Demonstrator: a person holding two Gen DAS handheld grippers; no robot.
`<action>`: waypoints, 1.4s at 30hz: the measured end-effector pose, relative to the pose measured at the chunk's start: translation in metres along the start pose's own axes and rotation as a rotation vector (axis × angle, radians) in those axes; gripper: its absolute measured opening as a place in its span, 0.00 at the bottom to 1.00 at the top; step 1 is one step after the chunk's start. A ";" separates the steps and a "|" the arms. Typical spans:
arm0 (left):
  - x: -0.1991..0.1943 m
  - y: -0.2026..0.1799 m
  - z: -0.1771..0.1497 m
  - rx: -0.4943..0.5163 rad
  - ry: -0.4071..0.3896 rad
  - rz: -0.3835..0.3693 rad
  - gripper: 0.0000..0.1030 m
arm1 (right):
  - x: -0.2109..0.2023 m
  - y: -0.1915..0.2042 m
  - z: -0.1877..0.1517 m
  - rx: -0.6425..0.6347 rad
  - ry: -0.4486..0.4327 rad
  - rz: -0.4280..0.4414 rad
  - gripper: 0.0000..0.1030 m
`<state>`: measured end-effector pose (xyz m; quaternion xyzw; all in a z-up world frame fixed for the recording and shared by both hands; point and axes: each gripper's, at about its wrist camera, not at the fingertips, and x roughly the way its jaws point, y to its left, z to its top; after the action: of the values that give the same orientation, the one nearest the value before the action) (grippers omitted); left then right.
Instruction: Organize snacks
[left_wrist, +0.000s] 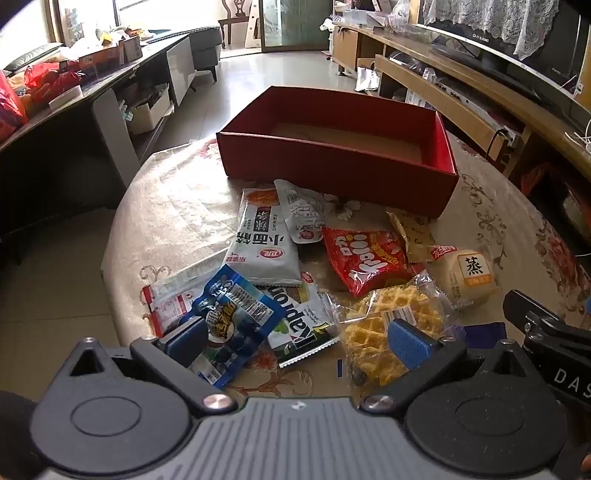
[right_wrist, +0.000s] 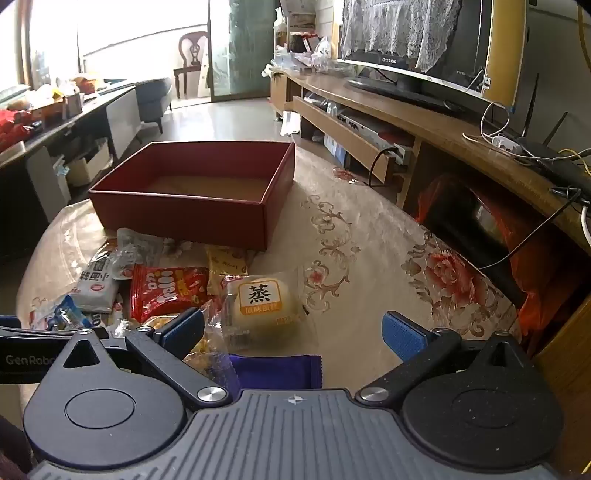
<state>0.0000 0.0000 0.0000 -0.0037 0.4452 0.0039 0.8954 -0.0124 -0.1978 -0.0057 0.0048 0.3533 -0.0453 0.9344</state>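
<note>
An empty red cardboard box (left_wrist: 332, 162) (right_wrist: 192, 218) stands on the round table, behind a heap of snack packets. In the heap lie a white noodle packet (left_wrist: 264, 240), a red packet (left_wrist: 364, 256) (right_wrist: 166, 291), a blue packet (left_wrist: 236, 317), a green-and-white wafer packet (left_wrist: 299, 317), a wrapped waffle (left_wrist: 373, 332) and a wrapped steamed cake (left_wrist: 469, 277) (right_wrist: 260, 302). My left gripper (left_wrist: 295, 339) hangs open over the blue packet and the waffle, holding nothing. My right gripper (right_wrist: 291, 332) stands open just in front of the steamed cake, nothing between its fingers.
The table wears a floral cloth (right_wrist: 369, 258). A purple packet (right_wrist: 277, 369) lies under the right gripper. A wooden TV stand (right_wrist: 406, 122) with a television and cables runs along the right. A dark cluttered sideboard (left_wrist: 92, 96) stands at the left.
</note>
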 end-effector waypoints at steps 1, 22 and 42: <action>0.000 0.000 0.000 -0.001 0.001 -0.002 1.00 | 0.000 0.000 0.000 0.000 0.000 0.001 1.00; 0.008 0.000 -0.003 -0.011 0.046 -0.011 1.00 | 0.003 0.001 -0.002 -0.003 0.024 0.002 1.00; 0.009 0.001 -0.004 -0.008 0.049 -0.001 1.00 | 0.006 0.001 -0.003 0.001 0.054 0.019 1.00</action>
<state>0.0022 0.0005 -0.0092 -0.0077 0.4669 0.0049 0.8843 -0.0102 -0.1974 -0.0119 0.0100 0.3782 -0.0367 0.9249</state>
